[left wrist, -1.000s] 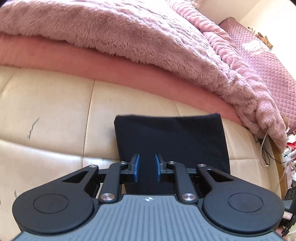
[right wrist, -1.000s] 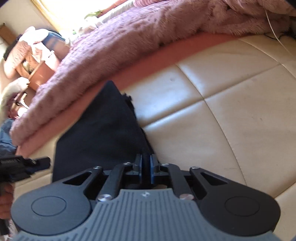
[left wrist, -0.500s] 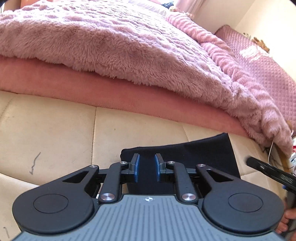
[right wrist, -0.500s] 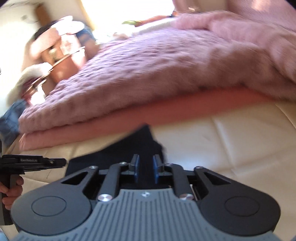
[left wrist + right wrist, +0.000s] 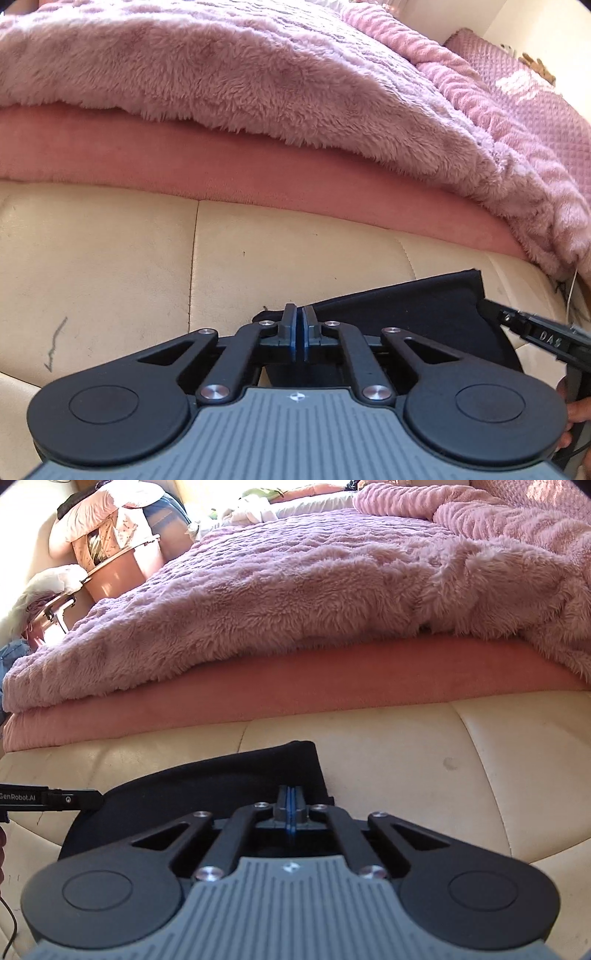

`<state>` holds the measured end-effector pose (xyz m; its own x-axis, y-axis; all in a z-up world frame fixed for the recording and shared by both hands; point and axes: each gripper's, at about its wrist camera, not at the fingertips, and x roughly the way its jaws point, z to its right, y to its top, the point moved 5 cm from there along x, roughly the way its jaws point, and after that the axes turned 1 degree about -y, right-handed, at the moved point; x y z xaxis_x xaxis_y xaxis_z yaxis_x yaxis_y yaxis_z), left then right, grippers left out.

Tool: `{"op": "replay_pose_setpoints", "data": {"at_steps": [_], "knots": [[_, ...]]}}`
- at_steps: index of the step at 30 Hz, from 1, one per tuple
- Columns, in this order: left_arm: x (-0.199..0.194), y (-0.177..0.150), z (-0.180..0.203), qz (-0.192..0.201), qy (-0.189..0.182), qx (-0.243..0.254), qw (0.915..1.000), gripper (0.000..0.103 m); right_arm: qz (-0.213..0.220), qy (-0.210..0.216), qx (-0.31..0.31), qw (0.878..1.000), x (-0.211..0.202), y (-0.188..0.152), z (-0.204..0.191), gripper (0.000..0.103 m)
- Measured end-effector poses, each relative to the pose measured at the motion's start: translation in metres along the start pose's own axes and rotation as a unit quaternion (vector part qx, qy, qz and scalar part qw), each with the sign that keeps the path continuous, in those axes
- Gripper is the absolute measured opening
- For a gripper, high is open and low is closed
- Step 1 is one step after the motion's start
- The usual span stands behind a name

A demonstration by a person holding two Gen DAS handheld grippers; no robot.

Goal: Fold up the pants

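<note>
The black folded pants [image 5: 424, 314] lie flat on the cream leather cushion [image 5: 110, 258]. My left gripper [image 5: 299, 320] hovers low over their left end. Its jaws are closing, with only a sliver left between the blue pads, and I see no cloth between them. In the right wrist view the pants [image 5: 221, 782] spread out to the left. My right gripper [image 5: 291, 800] is shut, pads together, over their right near edge with nothing visibly pinched. Each gripper shows in the other's view: the right gripper [image 5: 535, 334] and the left gripper [image 5: 55, 798].
A fluffy pink blanket [image 5: 295, 81] on a pink mattress [image 5: 184, 162] rises right behind the cushion. A white cable [image 5: 571, 291] hangs at the far right. Baskets with piled clothes [image 5: 110, 554] stand far left. A person's fingers [image 5: 576, 410] hold the right handle.
The left gripper moved to the pants' left end and its jaws narrowed. The right gripper swung round to face the blanket, rolled level, opened slightly, then shut over the pants' right edge.
</note>
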<state>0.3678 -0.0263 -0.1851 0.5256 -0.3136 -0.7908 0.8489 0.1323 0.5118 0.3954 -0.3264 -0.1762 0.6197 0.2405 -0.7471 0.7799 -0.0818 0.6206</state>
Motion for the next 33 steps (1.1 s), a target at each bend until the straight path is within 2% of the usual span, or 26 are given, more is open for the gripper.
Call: {"op": "replay_pose_setpoints", "data": {"at_steps": [4, 6, 7, 8, 9, 11, 14, 15, 18, 23, 27, 30, 33], "knots": [[-0.011, 0.002, 0.005, 0.006, 0.002, 0.011, 0.9999, 0.009, -0.003, 0.009, 0.003, 1.0, -0.011, 0.007, -0.005, 0.001], [-0.019, 0.003, 0.006, 0.012, 0.004, 0.015, 0.9998, 0.016, -0.003, 0.025, 0.016, 1.0, -0.023, 0.009, -0.005, 0.018], [-0.022, 0.003, 0.007, 0.016, 0.006, 0.017, 0.9997, 0.02, 0.0, 0.033, 0.024, 0.999, -0.028, 0.01, -0.003, 0.033], [-0.026, 0.004, 0.008, 0.019, 0.008, 0.018, 0.9996, 0.024, 0.001, 0.04, 0.03, 0.999, -0.033, 0.01, -0.002, 0.038], [-0.03, 0.003, 0.008, 0.022, 0.009, 0.016, 0.9996, 0.026, 0.0, 0.045, 0.033, 0.998, -0.038, 0.01, -0.001, 0.038], [-0.036, 0.004, 0.008, 0.024, 0.008, 0.009, 0.9996, 0.043, -0.002, 0.045, 0.037, 0.998, -0.046, 0.008, 0.002, 0.043], [-0.046, 0.0, 0.007, 0.03, -0.002, -0.005, 0.9995, 0.062, -0.007, 0.048, 0.048, 0.998, -0.055, 0.003, 0.01, 0.051], [-0.049, -0.004, 0.004, 0.028, -0.01, -0.016, 0.9994, 0.063, -0.011, 0.05, 0.055, 0.997, -0.057, 0.0, 0.013, 0.052], [-0.051, -0.02, -0.008, 0.011, -0.046, -0.071, 0.9964, 0.066, -0.028, 0.057, 0.078, 0.995, -0.06, -0.011, 0.025, 0.052], [-0.038, -0.052, -0.028, -0.026, -0.104, -0.177, 0.9784, 0.066, -0.058, 0.082, 0.128, 0.987, -0.053, -0.032, 0.039, 0.052], [-0.028, -0.063, -0.027, -0.04, -0.125, -0.194, 0.9722, 0.064, -0.07, 0.094, 0.144, 0.983, -0.044, -0.044, 0.04, 0.052], [-0.024, -0.065, -0.026, -0.033, -0.134, -0.195, 0.9711, 0.064, -0.07, 0.105, 0.16, 0.979, -0.042, -0.047, 0.044, 0.052], [-0.018, -0.065, -0.026, -0.032, -0.151, -0.205, 0.9664, 0.064, -0.075, 0.115, 0.166, 0.977, -0.038, -0.045, 0.048, 0.052]]}}
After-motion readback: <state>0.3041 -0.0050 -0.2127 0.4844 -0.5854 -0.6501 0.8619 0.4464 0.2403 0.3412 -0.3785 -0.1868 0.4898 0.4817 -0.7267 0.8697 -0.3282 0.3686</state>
